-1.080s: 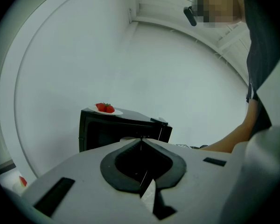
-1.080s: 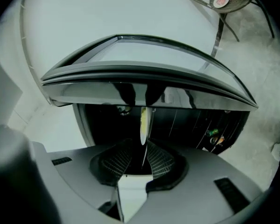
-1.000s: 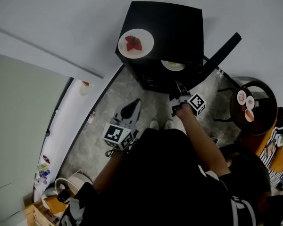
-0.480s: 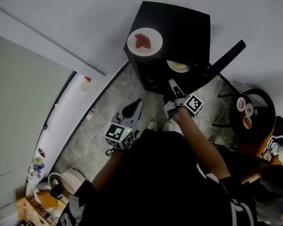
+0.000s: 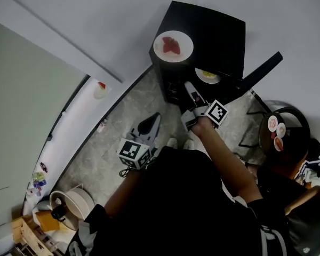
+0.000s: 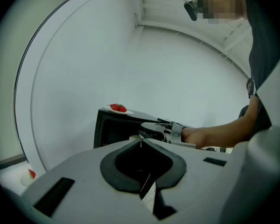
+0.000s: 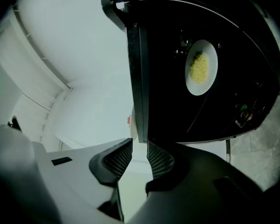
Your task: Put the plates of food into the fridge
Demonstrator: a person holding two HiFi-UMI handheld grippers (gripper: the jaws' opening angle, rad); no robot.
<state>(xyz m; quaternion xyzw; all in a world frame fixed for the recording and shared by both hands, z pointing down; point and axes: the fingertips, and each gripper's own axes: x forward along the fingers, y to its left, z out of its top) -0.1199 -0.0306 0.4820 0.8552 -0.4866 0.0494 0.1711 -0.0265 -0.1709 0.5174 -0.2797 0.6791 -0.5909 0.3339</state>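
Note:
A black mini fridge [image 5: 213,33] stands open against the white wall. A white plate of strawberries [image 5: 173,45] lies on its top, also seen as the strawberry plate [image 6: 118,108] in the left gripper view. A plate of yellow food [image 5: 208,76] rests on a shelf inside, the same yellow plate [image 7: 201,67] in the right gripper view. My right gripper [image 5: 189,87] is at the fridge's front left edge; the right gripper [image 7: 140,154] is open by a narrow gap and holds nothing. My left gripper [image 5: 153,119] hangs lower over the floor; the left gripper [image 6: 141,137] is shut and empty.
The fridge door [image 5: 261,71] swings out to the right. A small round table [image 5: 288,135] with small plates stands at the right. A white pot [image 5: 77,202] sits at the lower left. A red-topped item [image 5: 100,87] lies on the pale ledge at the left.
My right gripper has shifted left, away from the yellow plate and towards the fridge's front left edge. The left gripper has stayed put.

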